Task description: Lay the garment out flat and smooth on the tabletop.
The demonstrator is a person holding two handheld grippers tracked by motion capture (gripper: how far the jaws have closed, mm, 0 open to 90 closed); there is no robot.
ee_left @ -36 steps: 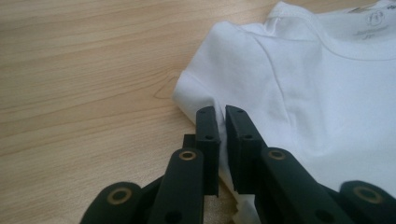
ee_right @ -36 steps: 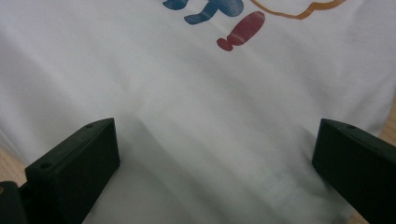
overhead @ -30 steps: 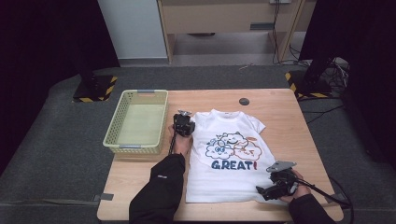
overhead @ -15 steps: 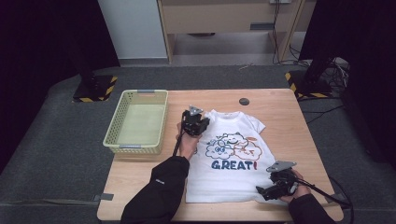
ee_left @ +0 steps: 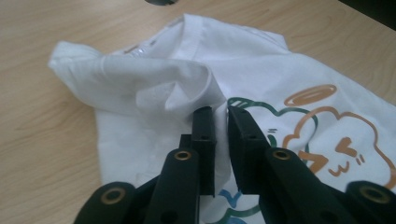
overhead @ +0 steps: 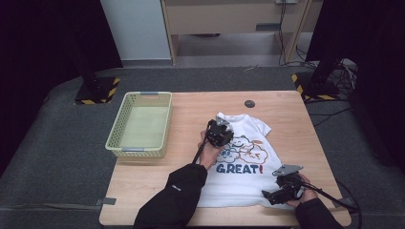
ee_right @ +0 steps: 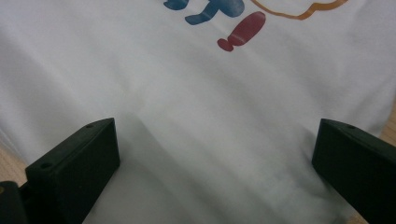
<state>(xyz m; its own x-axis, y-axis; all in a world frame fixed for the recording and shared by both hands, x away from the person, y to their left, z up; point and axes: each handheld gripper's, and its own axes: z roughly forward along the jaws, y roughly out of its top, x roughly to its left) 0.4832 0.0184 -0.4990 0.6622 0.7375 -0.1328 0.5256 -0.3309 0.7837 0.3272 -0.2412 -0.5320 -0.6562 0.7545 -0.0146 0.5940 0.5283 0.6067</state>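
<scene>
The shirt (overhead: pixel 246 157) lies print-up on the table (overhead: pixel 191 112), right of the basket (overhead: pixel 141 125); its left sleeve (ee_left: pixel 135 86) is folded in over the chest. The left gripper (overhead: pixel 220 135) sits over that fold; its jaws have just been opening and now stand a narrow slit apart, and the sleeve cloth lies just past their tips, no longer pinched. The right gripper (overhead: pixel 282 191) rests at the shirt's bottom hem, jaws wide apart with bare cloth between them, holding nothing. I judge the shirt light, soft and limp; it will sag and wrinkle wherever it is lifted, and thin layers may slip; best taken at a seam, hem or sleeve edge, pinching one fold cleanly.
</scene>
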